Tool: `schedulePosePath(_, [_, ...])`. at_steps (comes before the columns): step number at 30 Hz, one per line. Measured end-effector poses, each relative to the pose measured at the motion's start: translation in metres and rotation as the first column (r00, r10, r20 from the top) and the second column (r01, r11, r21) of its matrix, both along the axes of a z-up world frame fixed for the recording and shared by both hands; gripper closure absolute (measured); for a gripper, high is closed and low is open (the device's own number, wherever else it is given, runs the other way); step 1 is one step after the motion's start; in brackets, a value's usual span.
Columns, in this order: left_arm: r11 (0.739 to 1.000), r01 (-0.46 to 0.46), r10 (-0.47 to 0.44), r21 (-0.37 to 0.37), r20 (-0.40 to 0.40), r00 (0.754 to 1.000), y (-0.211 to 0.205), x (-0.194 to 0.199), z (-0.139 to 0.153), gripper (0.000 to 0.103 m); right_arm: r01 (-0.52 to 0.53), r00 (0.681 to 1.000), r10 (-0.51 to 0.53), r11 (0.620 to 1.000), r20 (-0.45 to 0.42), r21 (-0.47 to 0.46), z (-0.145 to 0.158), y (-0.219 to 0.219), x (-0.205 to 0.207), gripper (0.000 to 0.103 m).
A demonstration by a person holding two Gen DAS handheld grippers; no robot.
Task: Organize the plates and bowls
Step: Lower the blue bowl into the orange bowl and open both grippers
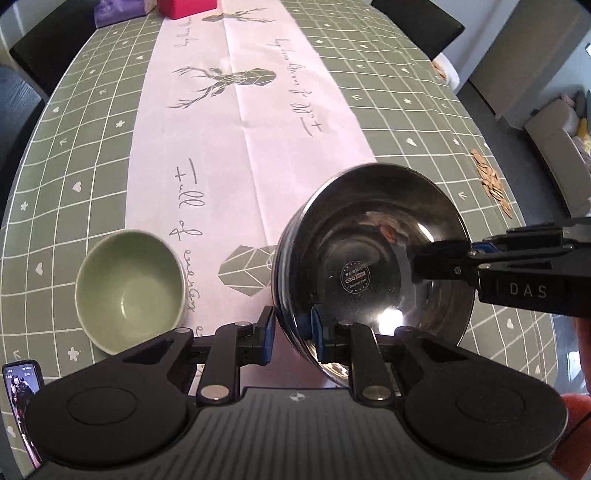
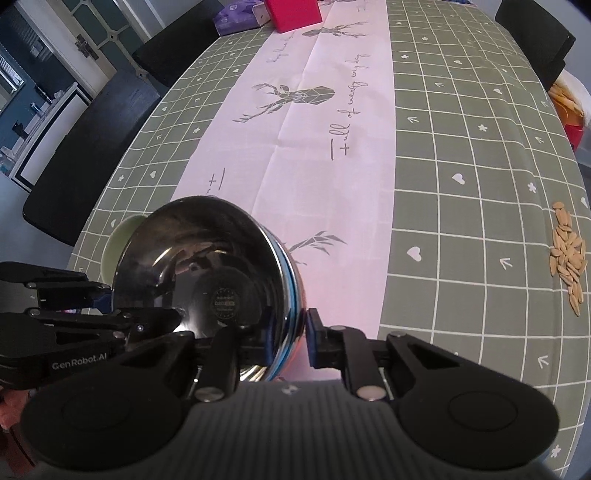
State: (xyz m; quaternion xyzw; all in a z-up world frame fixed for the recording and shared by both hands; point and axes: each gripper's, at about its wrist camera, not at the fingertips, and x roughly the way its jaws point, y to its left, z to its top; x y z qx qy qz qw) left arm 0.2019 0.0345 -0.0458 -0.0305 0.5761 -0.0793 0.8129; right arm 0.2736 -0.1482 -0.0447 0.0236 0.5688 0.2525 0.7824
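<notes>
A shiny steel bowl with a round sticker inside is held tilted above the table; it also shows in the right wrist view. My left gripper is shut on its near rim, one finger inside and one outside. My right gripper is shut on the rim at the other side; it shows in the left wrist view coming in from the right. A pale green ceramic bowl stands upright on the table left of the steel bowl, partly hidden behind it in the right wrist view.
The table carries a green checked cloth with a pink runner. A pile of seeds lies near the right edge. A red box and a purple pack stand at the far end. A phone lies at near left. Dark chairs surround the table.
</notes>
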Motion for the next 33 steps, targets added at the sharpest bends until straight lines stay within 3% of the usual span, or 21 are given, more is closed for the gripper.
schedulePosePath(13, [1.0,-0.024,0.024,-0.013,-0.023,0.999,0.01,0.016,-0.018,0.08,0.003,1.0,-0.004,1.0,-0.021,-0.006,-0.02,0.01,0.018,0.088])
schedulePosePath(20, [0.998,-0.037,0.037,-0.052,-0.006,0.999,0.016,0.019,-0.017,0.075,-0.002,1.0,0.002,1.0,-0.014,-0.008,-0.022,0.012,0.021,0.079])
schedulePosePath(27, [0.995,-0.041,0.046,-0.087,0.052,0.998,0.026,0.018,-0.003,0.07,0.008,0.999,-0.008,1.0,0.031,-0.027,-0.016,0.01,0.025,0.061])
schedulePosePath(33, [0.999,-0.02,0.026,-0.05,0.115,0.993,0.035,0.012,0.015,0.07,0.012,0.994,-0.013,1.0,0.106,0.005,0.005,0.015,0.028,0.057])
